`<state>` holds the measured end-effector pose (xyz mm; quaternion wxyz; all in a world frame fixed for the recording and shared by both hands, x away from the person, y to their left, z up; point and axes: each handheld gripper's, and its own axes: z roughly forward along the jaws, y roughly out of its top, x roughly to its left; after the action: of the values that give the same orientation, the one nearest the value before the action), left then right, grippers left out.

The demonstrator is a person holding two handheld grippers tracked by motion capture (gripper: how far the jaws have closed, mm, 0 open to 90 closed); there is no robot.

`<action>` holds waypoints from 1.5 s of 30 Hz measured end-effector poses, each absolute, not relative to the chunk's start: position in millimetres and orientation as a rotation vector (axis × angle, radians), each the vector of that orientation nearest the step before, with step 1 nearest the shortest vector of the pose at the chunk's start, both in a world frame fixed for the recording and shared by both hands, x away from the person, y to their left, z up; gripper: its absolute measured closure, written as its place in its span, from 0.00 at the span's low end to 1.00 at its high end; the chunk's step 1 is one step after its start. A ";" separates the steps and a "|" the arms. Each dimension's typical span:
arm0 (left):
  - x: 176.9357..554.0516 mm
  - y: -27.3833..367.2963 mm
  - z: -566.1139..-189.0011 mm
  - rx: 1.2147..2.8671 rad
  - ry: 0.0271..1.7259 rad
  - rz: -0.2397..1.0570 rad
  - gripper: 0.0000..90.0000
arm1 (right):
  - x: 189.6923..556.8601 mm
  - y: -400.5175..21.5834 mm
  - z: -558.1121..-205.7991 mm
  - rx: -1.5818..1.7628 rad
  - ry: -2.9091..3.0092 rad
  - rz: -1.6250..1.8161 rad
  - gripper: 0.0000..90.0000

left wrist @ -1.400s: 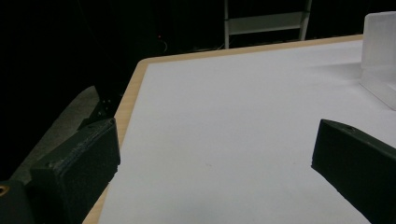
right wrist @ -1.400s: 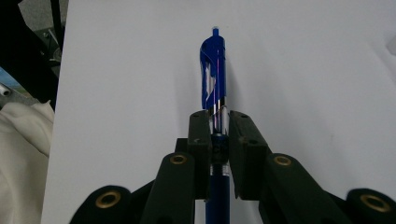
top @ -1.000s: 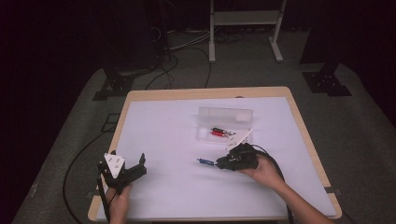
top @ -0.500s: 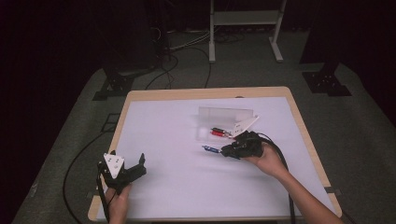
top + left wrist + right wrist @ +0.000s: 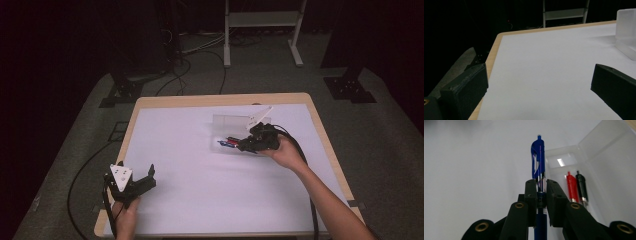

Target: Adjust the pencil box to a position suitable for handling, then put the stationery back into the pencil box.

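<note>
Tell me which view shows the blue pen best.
Right gripper view: the blue pen stands close up, clamped in the right gripper, beside the clear box. In the high view it is a small blue streak.

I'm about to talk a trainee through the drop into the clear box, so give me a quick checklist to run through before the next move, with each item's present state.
1. Grip: right gripper shut on the blue plastic pen, pen clamped between both pads: ok.
2. Pen alignment: it runs straight along the jaws, not skewed: ok.
3. Position: in the high view, right gripper is at the near edge of the clear plastic box; whether the pen is past the rim: cannot tell.
4. Room inside: red pen and black pen lie side by side in the box; free floor beside them: ok.
5. Left gripper open, apart from the box: ok.
</note>
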<state>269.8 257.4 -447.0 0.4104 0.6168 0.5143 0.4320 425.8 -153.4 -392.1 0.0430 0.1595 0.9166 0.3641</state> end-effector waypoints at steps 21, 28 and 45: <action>269.9 258.1 -447.1 1.549 1.298 1.086 0.00 | 465.7 -164.9 -419.0 0.530 2.866 0.994 0.87; 270.5 259.4 -447.6 1.547 1.304 1.082 0.00 | 470.2 -162.7 -428.1 0.525 2.875 0.943 0.87; 267.1 258.6 -444.5 1.527 1.313 1.090 0.00 | 479.6 -160.3 -435.2 0.514 2.890 0.985 0.78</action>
<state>267.1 258.6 -444.5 0.4128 0.6072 0.5223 0.4336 479.6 -160.3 -435.2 0.0227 0.1660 0.9331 0.3180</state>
